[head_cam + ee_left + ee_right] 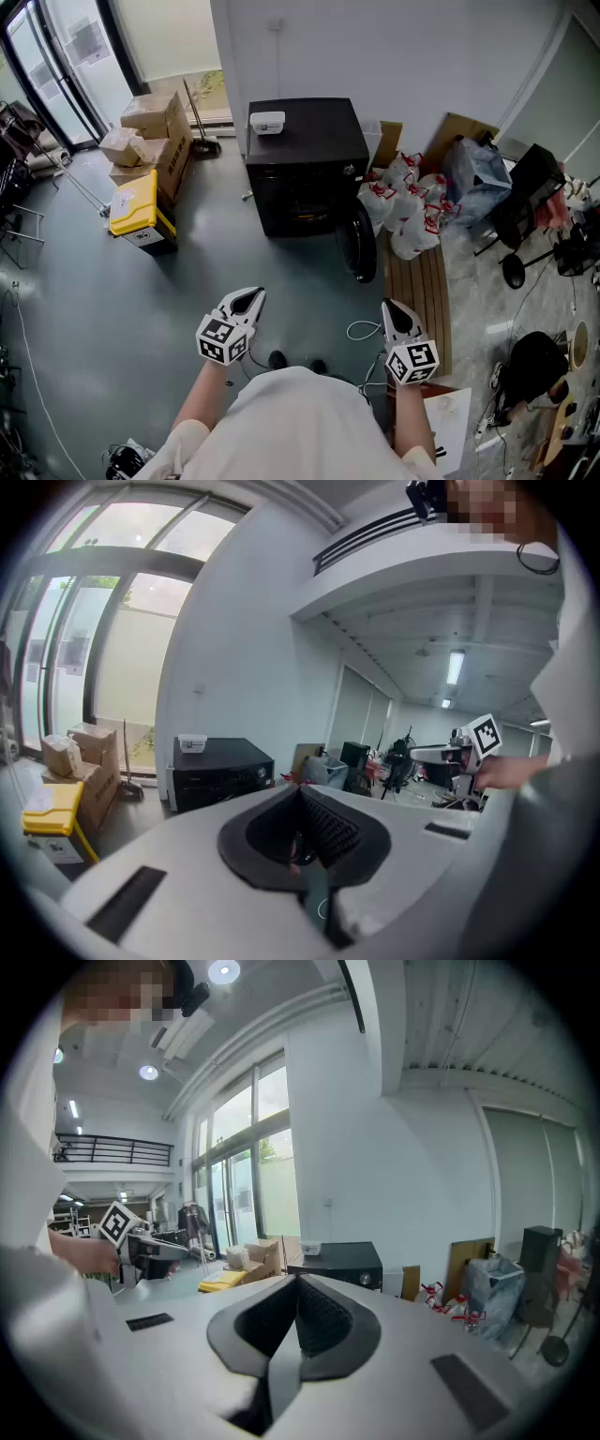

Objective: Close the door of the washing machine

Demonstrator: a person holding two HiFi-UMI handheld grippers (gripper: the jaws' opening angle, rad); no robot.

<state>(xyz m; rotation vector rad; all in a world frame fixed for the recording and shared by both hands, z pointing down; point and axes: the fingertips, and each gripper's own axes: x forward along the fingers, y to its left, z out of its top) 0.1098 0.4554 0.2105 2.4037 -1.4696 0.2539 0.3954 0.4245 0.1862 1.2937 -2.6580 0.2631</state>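
The black washing machine (pixel 305 159) stands against the white wall, some way ahead of me. Its round door (pixel 359 246) hangs open, swung out to the right of the front. A small white box (pixel 268 122) lies on its top. My left gripper (pixel 247 300) and right gripper (pixel 397 314) are both held low near my body, well short of the machine, shut with nothing in them. The left gripper view shows the machine (pixel 220 766) beyond the shut jaws of the left gripper (pixel 300 791). It (pixel 337 1262) also appears in the right gripper view, past the right gripper (pixel 298 1281).
Cardboard boxes (pixel 150 136) and a yellow bin (pixel 136 208) stand left of the machine. Red-and-white bags (pixel 408 202) are piled at its right, next to a wooden slatted board (pixel 427 291). A white cable (pixel 361 330) lies on the floor by my feet.
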